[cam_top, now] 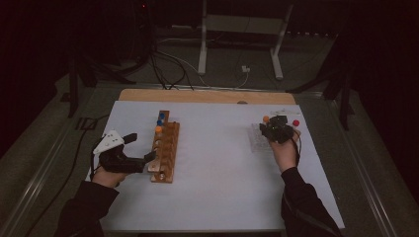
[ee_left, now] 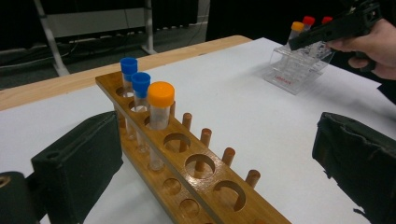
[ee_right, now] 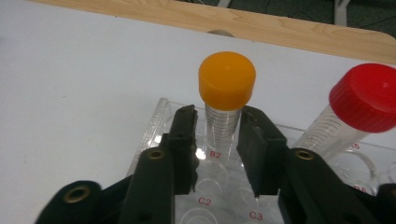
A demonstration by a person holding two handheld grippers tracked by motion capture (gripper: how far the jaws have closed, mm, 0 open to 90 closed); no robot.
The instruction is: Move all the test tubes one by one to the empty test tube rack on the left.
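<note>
The right gripper [ee_right: 218, 144] stood at the clear plastic rack [ee_right: 154, 126], near the right far corner of the table [cam_top: 212, 197]. Its jaws flanked the orange-capped tube [ee_right: 224, 116], gripping the clear barrel just below the cap. The pads appeared to touch both sides of the barrel, though full contact on the left pad could not be confirmed. The tube stood in the hole marked B2, in the far row of the rack.

The tube's long axis ran near vertical, cap up and closed end down in the hole. A red-capped tube [ee_right: 359, 102] stood just beside it, leaning away from it.

Judgement on the step in hand: the grip should be kept on the barrel rather than the cap, and the lift made straight up along the tube's axis until the bottom clears the hole. Any sideways pull could tilt the light rack or knock the red-capped tube.

The left gripper [cam_top: 133, 153] rested at the near end of the wooden rack [cam_top: 165, 148], towards the left edge of the table. Its jaws stood wide apart around that end, holding nothing. That rack carried two blue-capped tubes [ee_left: 134, 81] and one orange-capped one [ee_left: 160, 105] at its far end, all upright, with free holes nearer.
</note>
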